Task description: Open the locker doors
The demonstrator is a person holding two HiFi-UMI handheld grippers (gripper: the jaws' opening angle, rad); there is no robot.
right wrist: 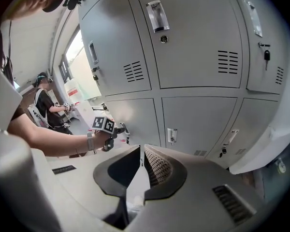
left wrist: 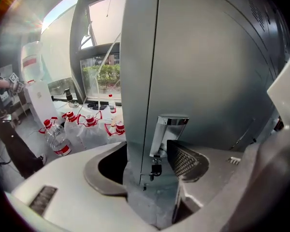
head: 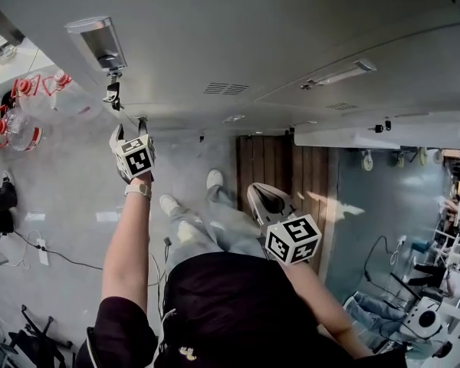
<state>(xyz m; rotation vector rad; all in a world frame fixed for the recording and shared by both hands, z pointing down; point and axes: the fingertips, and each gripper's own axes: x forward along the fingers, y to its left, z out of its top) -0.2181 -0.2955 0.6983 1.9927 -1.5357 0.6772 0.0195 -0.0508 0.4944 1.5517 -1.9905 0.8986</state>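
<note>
The left gripper (left wrist: 146, 153) is set with jaws spread wide astride the grey metal locker door (left wrist: 208, 71) beside its chrome handle (left wrist: 166, 129), presumably for pulling, while the right gripper (right wrist: 141, 153) is held back, nearly closed and empty.

Daylight comes in through the window (left wrist: 100, 74), which is overexposed, and a lens flare sits in the left gripper view's top-left corner. The locker doors (right wrist: 193, 47) are evenly lit with soft shadows. Fisheye bending and dark corners affect every view (strongest in both gripper views).
</note>
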